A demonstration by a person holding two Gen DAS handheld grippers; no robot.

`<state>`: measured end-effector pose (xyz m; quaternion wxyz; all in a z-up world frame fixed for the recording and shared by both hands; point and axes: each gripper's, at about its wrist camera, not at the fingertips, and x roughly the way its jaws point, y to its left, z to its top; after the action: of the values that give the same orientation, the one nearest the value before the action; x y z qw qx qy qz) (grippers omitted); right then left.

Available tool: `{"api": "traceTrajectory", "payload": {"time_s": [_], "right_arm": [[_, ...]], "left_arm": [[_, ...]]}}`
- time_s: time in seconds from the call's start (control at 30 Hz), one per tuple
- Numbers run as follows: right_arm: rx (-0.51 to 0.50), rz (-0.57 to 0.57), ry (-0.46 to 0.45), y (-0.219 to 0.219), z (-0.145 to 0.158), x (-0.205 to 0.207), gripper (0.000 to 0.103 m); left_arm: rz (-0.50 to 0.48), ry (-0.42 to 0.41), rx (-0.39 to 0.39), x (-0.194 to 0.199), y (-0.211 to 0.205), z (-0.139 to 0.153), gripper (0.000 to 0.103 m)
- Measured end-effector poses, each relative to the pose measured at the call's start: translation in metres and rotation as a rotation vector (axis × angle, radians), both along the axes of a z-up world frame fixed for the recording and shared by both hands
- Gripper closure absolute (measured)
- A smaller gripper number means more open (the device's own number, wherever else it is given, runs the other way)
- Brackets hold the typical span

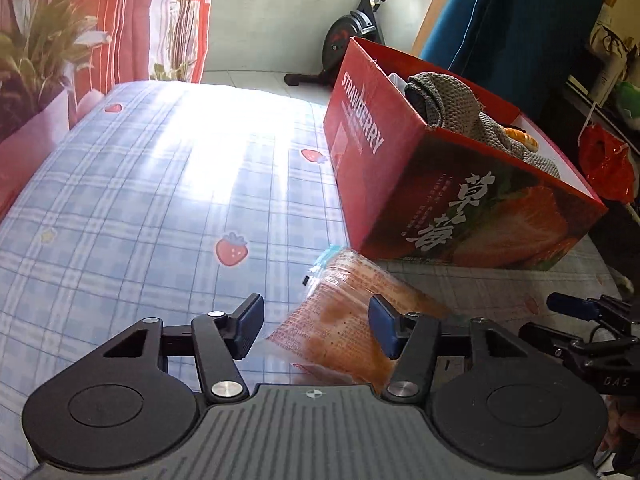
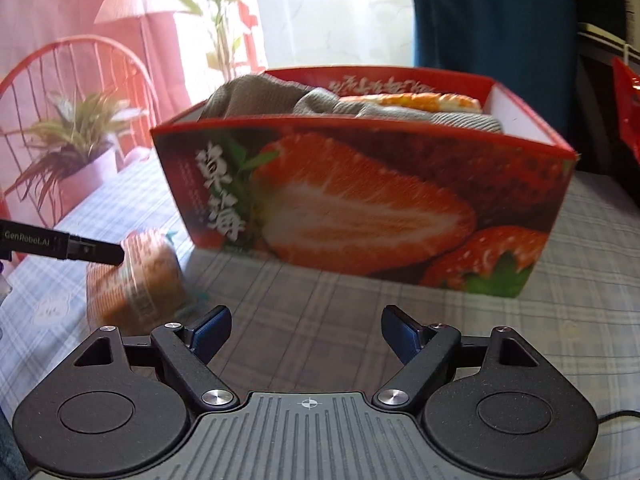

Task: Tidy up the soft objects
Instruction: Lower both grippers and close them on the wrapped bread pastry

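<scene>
A clear packet of orange-brown bread (image 1: 344, 312) lies on the checked bedsheet (image 1: 160, 200), just in front of the red strawberry box (image 1: 400, 152). My left gripper (image 1: 316, 328) straddles it: the right pad overlaps the packet, while a thin strip of sheet shows beside the left pad. From the right wrist view, one left finger (image 2: 96, 250) rests against the packet (image 2: 136, 276). My right gripper (image 2: 306, 336) is open over bare sheet, facing the box (image 2: 360, 208). The box holds a grey knitted cloth (image 2: 256, 96) and an orange-topped item (image 2: 408, 102).
An exercise bike (image 1: 352, 32) stands on the floor beyond the bed. A printed red curtain (image 1: 120, 20) hangs on the left and a dark blue one (image 1: 520, 20) behind the box. A red plastic bag (image 1: 604, 160) sits to the box's right.
</scene>
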<state>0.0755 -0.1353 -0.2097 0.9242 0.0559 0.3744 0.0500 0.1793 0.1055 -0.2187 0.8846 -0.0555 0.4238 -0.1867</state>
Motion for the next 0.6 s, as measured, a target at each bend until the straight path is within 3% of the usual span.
{"api": "traceTrajectory", "payload": {"time_s": [0.1, 0.27, 0.6], "right_arm": [[0.000, 0.010, 0.024, 0.001, -0.004, 0.002, 0.023], [0.021, -0.005, 0.037, -0.005, -0.007, -0.001, 0.024], [0.051, -0.034, 0.018, -0.025, -0.002, -0.013, 0.025]], "left_arm": [[-0.007, 0.025, -0.049, -0.007, -0.005, -0.008, 0.047], [-0.020, 0.026, -0.064, -0.021, -0.026, -0.010, 0.049], [-0.093, 0.075, -0.151, -0.031, -0.094, -0.016, 0.067]]}}
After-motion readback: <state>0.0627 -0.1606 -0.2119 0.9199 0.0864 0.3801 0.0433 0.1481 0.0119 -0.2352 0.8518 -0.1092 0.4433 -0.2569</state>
